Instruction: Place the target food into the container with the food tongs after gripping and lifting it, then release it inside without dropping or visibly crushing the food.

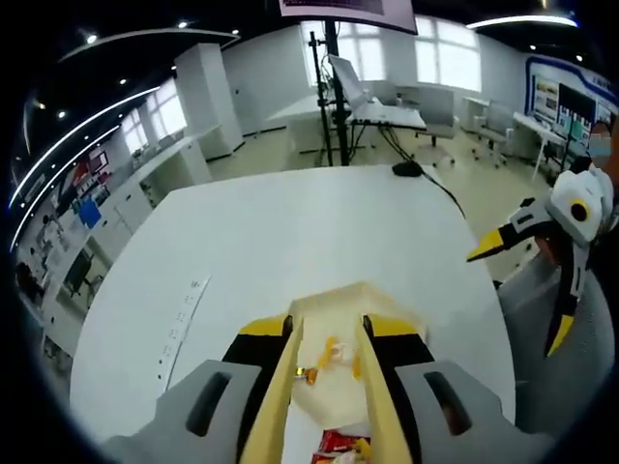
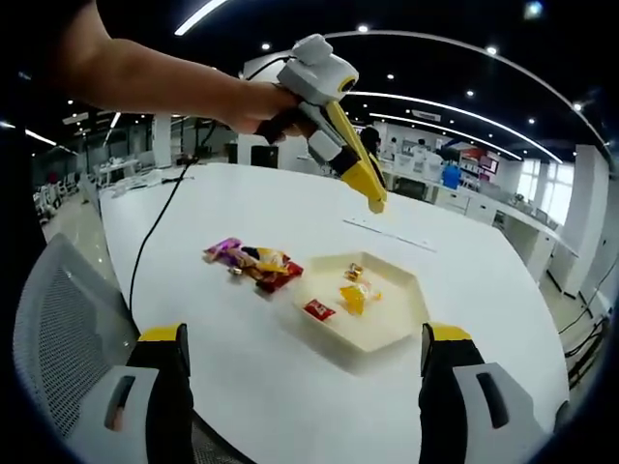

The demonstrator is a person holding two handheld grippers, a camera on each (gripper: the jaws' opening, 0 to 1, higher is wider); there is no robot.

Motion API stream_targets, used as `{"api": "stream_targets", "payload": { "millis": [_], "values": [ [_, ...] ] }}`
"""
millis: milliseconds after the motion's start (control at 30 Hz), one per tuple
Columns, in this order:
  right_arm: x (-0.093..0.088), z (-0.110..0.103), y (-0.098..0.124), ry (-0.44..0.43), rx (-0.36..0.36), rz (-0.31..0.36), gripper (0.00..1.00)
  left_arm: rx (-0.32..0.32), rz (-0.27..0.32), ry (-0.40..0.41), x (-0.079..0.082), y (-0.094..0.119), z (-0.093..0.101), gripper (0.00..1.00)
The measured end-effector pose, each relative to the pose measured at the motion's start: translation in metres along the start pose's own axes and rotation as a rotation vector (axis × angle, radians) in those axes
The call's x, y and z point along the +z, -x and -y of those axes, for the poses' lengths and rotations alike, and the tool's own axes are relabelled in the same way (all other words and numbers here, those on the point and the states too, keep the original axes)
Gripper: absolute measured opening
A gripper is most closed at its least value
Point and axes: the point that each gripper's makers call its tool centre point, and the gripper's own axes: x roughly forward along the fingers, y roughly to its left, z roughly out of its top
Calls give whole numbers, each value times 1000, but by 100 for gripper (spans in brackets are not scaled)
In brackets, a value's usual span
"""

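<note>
A cream hexagonal tray (image 2: 389, 319) lies on the white table and holds a red-wrapped sweet (image 2: 319, 310), a yellow one (image 2: 353, 298) and a gold one (image 2: 355, 274). A small pile of wrapped sweets (image 2: 253, 261) lies on the table left of it. My right gripper (image 2: 305, 334) hangs in front of the tray, jaws wide open and empty. A hand holds my left gripper (image 2: 375, 201) above the tray's far side. In the left gripper view, my left gripper (image 1: 329, 324) has its jaws a little apart over the tray (image 1: 358, 292) and the sweets (image 1: 334, 353). My right gripper (image 1: 513, 304) shows open at the right.
A black cable (image 2: 160, 222) runs across the table to a dark puck (image 1: 406, 169). A printed paper strip (image 1: 184, 319) lies on the tabletop. A grey mesh chair (image 2: 58, 319) stands at the near edge. Beyond the table are a black stand (image 1: 334, 87) and desks.
</note>
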Motion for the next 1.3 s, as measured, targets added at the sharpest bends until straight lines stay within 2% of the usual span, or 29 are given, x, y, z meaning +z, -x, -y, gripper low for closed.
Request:
{"api": "stream_targets", "payload": {
  "millis": [167,567,867,1300],
  "values": [
    [0,2,1,-4,-9,2,98,19,-7,16,-12,14,-5,26],
    [-1,0,0,10,-4,-4,97,90,-40,100,-63,59,-16,26],
    [-2,0,0,6,-4,-8,97,112,-58,129,-92,84,-13,26],
    [-2,-1,0,6,3,-9,98,103,-86,152,-138,115,-2,26]
  ]
}}
